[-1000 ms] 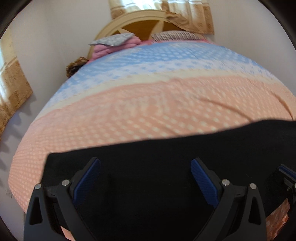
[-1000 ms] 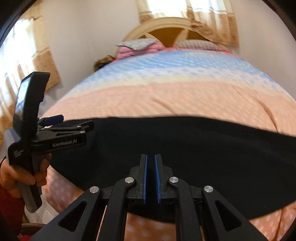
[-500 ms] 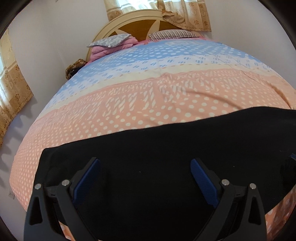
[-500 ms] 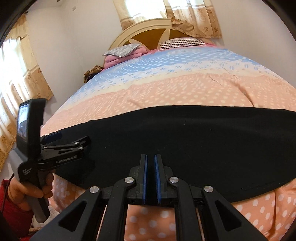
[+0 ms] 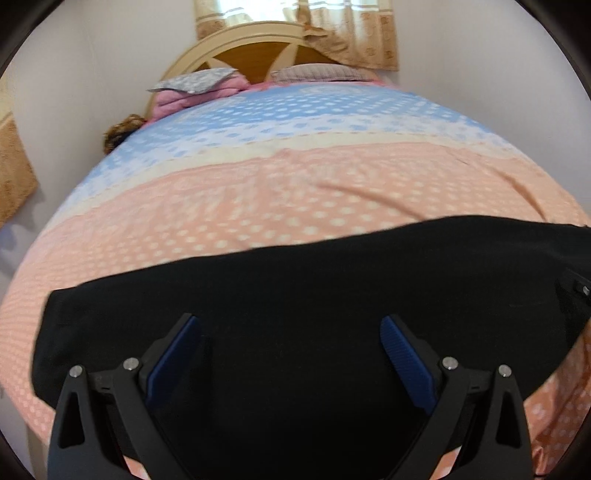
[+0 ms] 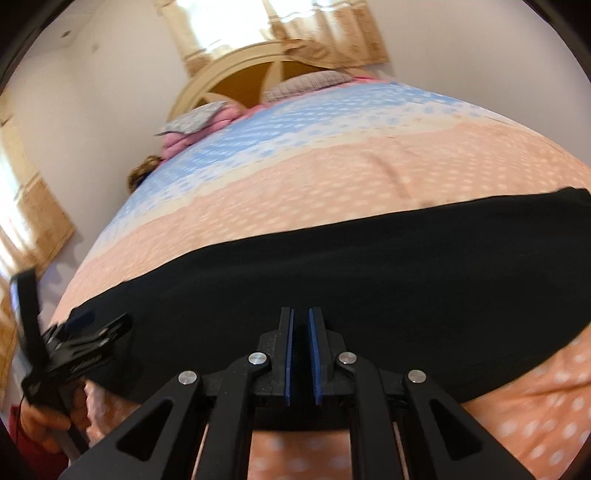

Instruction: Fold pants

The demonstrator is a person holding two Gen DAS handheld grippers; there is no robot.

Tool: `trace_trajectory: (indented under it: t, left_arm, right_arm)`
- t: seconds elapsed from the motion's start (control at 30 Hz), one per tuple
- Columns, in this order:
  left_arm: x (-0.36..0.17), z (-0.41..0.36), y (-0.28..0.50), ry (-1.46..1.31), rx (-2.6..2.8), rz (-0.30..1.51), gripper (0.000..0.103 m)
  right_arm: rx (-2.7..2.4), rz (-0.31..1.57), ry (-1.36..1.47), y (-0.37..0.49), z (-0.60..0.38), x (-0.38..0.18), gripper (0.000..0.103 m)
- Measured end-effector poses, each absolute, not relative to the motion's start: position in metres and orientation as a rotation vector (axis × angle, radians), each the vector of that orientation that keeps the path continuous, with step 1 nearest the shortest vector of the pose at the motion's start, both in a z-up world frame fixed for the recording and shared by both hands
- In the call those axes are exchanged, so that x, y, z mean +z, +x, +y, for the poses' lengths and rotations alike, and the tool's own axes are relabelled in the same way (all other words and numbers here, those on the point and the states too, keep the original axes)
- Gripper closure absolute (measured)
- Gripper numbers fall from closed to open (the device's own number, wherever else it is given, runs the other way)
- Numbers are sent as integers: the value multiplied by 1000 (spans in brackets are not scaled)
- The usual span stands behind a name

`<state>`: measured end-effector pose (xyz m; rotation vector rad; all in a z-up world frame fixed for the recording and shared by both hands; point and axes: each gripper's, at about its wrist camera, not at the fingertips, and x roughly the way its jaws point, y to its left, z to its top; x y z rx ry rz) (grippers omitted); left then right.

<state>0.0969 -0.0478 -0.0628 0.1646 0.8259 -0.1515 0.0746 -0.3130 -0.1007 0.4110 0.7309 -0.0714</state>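
Two grippers are on the move over the near edge of the bed, and the picture is shifting fast. Nearest us, the right gripper (image 6: 300, 354) has its blue pads drawn almost together with nothing visible between them, and it has swung sideways and rolled, so the whole room now tips in its view where it sat level a second ago. Beside it, the left gripper (image 5: 291, 354) stays spread wide, empty, and has slid a little along the cloth; a hand (image 6: 44, 421) grips its handle at the bed's corner. Under both lie the black pants (image 5: 295, 295), stretched flat in a long band across the near, peach end of the dotted bedspread (image 5: 277, 199), touched by neither tool as far as I can tell. No fold looks started; my read is that both hands are travelling to pick-up spots along the garment. Further off, pillows (image 5: 195, 79) and a pink blanket sit against the headboard (image 5: 255, 51), with curtains (image 5: 354, 33) behind.
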Motion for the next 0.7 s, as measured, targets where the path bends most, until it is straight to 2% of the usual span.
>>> trace_trajectory:
  t: [0.4, 0.63, 0.67, 0.7]
  left_arm:
    - [-65, -60, 97, 162, -121, 843, 2]
    - [-61, -75, 91, 190, -155, 810, 2]
    - [-62, -76, 91, 192, -159, 811, 2]
    - [-62, -78, 90, 194, -161, 812, 2]
  right_arm:
    - [-167, 745, 501, 44, -402, -110, 93]
    - [-300, 627, 536, 13, -491, -79, 92]
    - [-320, 617, 570, 11, -511, -76, 83]
    - [-347, 602, 615, 7, -534, -75, 62]
